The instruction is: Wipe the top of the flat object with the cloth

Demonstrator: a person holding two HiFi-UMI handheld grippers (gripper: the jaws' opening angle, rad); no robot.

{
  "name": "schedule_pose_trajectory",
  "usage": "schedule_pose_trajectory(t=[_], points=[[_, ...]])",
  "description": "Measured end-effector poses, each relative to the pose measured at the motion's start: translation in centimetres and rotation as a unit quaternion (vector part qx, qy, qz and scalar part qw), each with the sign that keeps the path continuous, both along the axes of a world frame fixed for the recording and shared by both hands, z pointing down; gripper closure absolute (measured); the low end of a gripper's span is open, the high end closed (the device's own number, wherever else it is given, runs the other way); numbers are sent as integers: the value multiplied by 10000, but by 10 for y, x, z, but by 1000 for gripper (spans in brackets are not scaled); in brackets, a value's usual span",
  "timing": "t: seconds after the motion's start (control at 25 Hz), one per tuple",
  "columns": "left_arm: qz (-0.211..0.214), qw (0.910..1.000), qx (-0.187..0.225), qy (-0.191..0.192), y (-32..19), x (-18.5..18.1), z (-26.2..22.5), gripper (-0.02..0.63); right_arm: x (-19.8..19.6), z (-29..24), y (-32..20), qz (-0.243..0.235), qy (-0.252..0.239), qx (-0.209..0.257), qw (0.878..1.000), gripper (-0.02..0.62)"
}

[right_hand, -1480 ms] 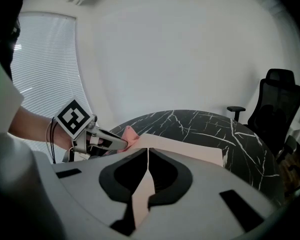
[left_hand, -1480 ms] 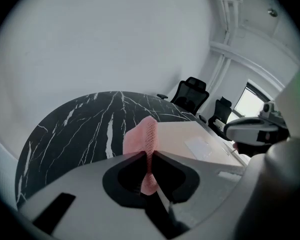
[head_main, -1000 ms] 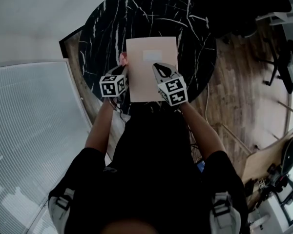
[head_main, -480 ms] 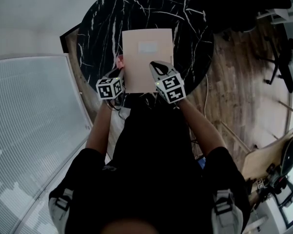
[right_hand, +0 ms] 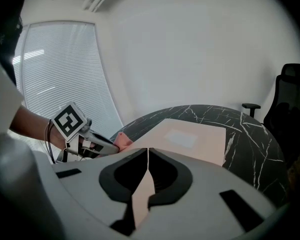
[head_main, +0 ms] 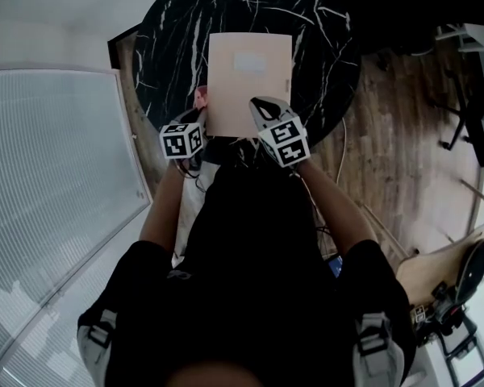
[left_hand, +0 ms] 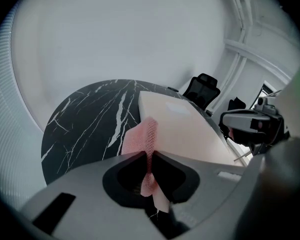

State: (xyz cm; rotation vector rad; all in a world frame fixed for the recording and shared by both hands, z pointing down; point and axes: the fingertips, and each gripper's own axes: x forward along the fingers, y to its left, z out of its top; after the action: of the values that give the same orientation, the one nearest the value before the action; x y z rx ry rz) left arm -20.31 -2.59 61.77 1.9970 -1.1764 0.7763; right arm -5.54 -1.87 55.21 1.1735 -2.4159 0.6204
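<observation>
Against the earlier frames little changes: both grippers stay at the board's [head_main: 248, 79] near end, and only the scene's place in the head view shifts slightly. The left gripper [left_hand: 149, 156] is clenched on a pink mesh cloth [left_hand: 146, 136], held just beside the board's near left edge. The right gripper [right_hand: 147, 154] grasps the board's near edge towards its right. The board is a flat, pale beige rectangle with a lighter patch [head_main: 251, 63] near its far end, over the round black marbled table [head_main: 169, 39].
</observation>
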Motion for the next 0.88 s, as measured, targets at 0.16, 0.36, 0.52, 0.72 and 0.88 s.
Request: schedule_pose_trajectory(t=[0.16, 0.36, 0.52, 0.72, 0.88], points=[[-129, 9999, -35, 14, 18, -3, -1, 577, -1, 0, 9, -121, 37, 14, 9999, 594], [-315, 9995, -44, 11, 44, -6, -2, 577, -2, 0, 23, -255, 25, 24, 9997, 594], [-448, 9990, -35, -7, 63, -10, -4, 577, -5, -3, 37, -364, -6, 39, 9993, 594], [-608, 9981, -13, 0, 81, -13, -5, 577, -6, -7, 50, -376, -113, 34, 9992, 594], [-659, 9978, 62, -32, 88, -13, -6, 577, 0, -7, 54, -233, -151, 85, 9996, 594]])
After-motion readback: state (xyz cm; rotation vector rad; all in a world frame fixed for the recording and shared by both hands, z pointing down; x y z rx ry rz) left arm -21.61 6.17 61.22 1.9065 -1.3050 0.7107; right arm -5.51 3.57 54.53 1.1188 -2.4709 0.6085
